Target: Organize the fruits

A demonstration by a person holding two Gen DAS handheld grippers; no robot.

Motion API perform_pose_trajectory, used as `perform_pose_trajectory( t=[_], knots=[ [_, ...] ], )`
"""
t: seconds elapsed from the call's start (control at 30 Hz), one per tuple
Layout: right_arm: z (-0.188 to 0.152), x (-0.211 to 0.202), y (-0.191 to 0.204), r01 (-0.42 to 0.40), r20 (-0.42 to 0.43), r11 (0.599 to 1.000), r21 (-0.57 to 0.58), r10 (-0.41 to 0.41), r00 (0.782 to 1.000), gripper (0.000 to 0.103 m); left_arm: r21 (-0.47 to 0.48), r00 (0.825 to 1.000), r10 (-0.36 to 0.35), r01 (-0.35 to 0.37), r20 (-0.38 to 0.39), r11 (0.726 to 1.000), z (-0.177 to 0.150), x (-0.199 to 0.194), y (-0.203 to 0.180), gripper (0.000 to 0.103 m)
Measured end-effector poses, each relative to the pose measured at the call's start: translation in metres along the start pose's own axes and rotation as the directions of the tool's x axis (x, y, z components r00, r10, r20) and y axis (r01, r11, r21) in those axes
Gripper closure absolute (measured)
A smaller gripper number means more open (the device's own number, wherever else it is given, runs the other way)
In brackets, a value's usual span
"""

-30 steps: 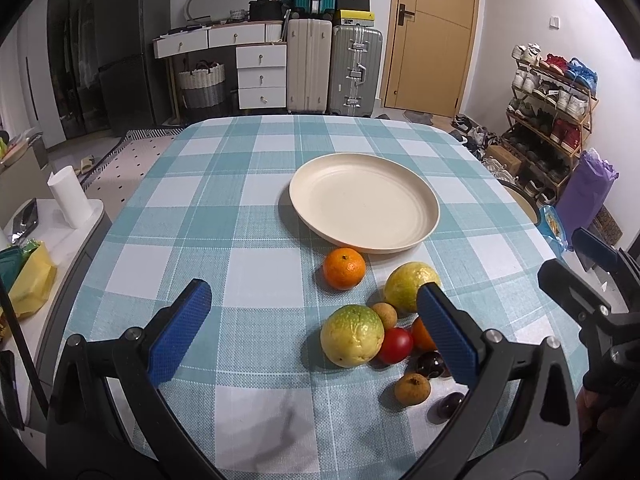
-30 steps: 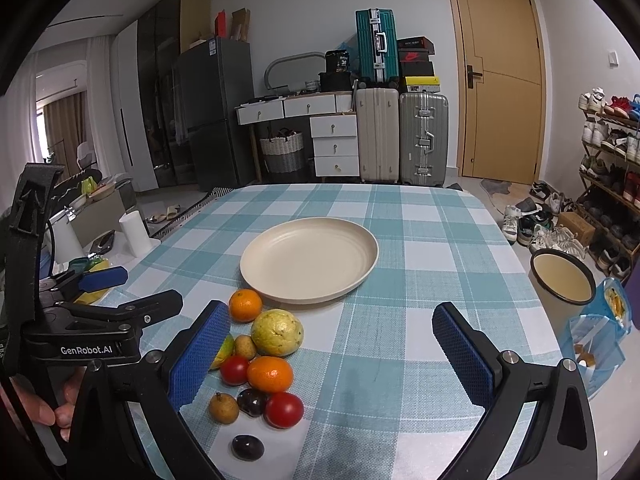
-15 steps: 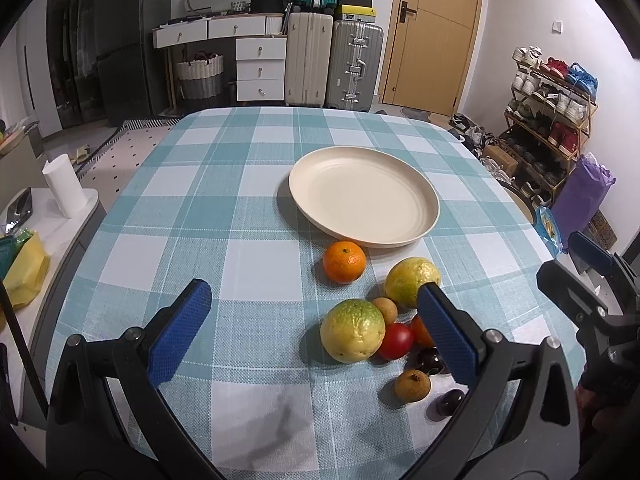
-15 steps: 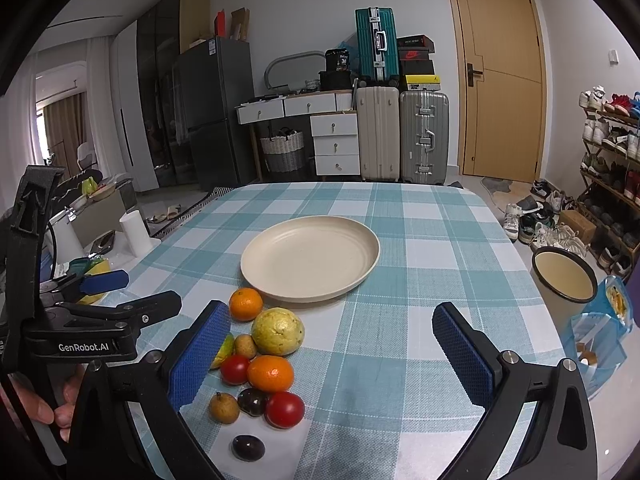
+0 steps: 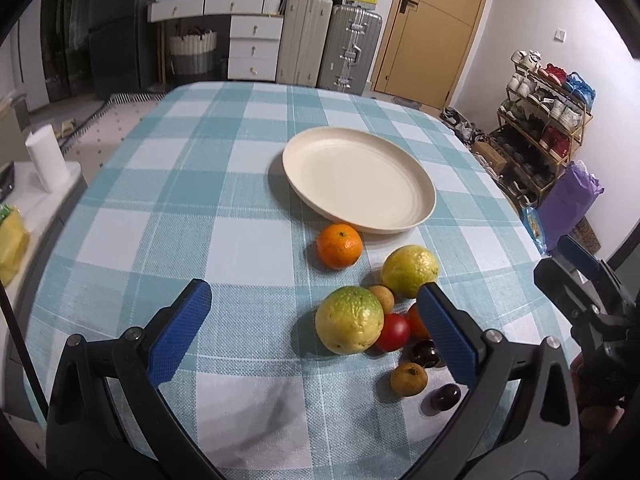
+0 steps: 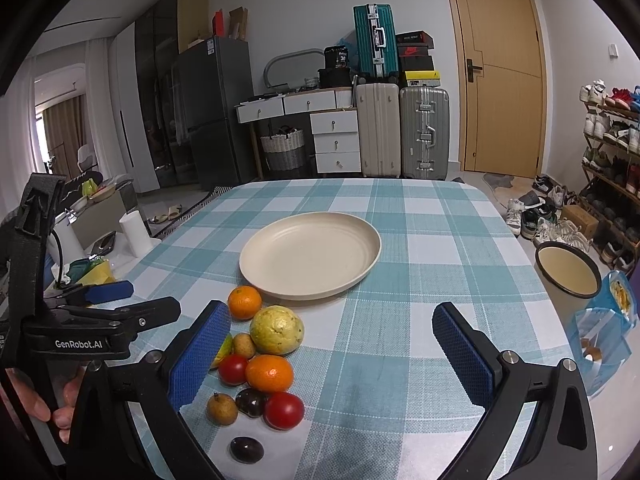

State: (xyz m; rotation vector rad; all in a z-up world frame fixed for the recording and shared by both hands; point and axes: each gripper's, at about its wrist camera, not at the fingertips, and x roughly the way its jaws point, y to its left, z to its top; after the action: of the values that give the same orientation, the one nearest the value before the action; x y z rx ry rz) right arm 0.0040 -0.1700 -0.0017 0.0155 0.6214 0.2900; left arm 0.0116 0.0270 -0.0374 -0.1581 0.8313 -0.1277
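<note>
A cream plate point(image 5: 360, 178) point(image 6: 310, 254) lies bare in the middle of the checked table. In front of it sits a cluster of fruit: an orange point(image 5: 339, 245) point(image 6: 244, 302), two yellow-green guavas point(image 5: 349, 319) point(image 5: 409, 266), a red tomato point(image 5: 393, 332), small brown fruits point(image 5: 408, 379) and dark plums point(image 5: 445, 397). My left gripper point(image 5: 312, 332) is open, hovering low with the nearer guava between its pads. My right gripper point(image 6: 330, 356) is open above the table just right of the cluster, near a second orange point(image 6: 269, 373) and another tomato point(image 6: 283, 410).
The right gripper's body point(image 5: 580, 304) shows at the left view's right edge, and the left gripper point(image 6: 96, 320) with a hand at the right view's left. A side table with a paper roll point(image 5: 46, 158) stands left. A bowl point(image 6: 568, 268), bags and a shoe rack stand right.
The left gripper has moved forward and lower toward the fruit cluster, so the table and fruit look closer. The right gripper has barely moved. No fruit has shifted.
</note>
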Motion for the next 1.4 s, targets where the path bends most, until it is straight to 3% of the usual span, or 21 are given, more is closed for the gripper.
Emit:
perform_pose_trajectory(
  t=[0.47,0.73,1.0,1.13,1.23,1.4],
  knots=[
    [-0.006,0.025,-0.01,-0.019,-0.039,0.999,0.037,0.021,0.999,0.0,-0.073,0.986,-0.136,0.129,-0.099,0.989,-0.005,0.033,0.018,0.001],
    [-0.009,0.039,-0.014,-0.03,-0.061,0.998,0.046,0.033,0.998,0.0,-0.114,0.968,-0.205,0.189,-0.144,0.975,-0.006,0.054,0.022,0.009],
    [-0.011,0.052,-0.021,-0.034,-0.087,0.997,0.068,0.04,0.995,0.0,-0.172,0.936,-0.302,0.272,-0.183,0.947,-0.005,0.075,0.026,0.028],
    [-0.011,0.055,-0.022,-0.034,-0.092,0.997,0.069,0.04,0.995,0.0,-0.216,0.896,-0.394,0.351,-0.207,0.911,-0.002,0.087,0.027,0.047],
    [-0.012,0.057,-0.023,-0.035,-0.098,0.997,0.069,0.042,0.994,0.0,-0.225,0.888,-0.409,0.364,-0.208,0.904,0.001,0.094,0.03,0.057],
    [-0.012,0.061,-0.022,-0.038,-0.107,0.997,0.068,0.045,0.993,0.0,-0.262,0.858,-0.473,0.418,-0.202,0.87,0.007,0.108,0.038,0.059]
  ],
)
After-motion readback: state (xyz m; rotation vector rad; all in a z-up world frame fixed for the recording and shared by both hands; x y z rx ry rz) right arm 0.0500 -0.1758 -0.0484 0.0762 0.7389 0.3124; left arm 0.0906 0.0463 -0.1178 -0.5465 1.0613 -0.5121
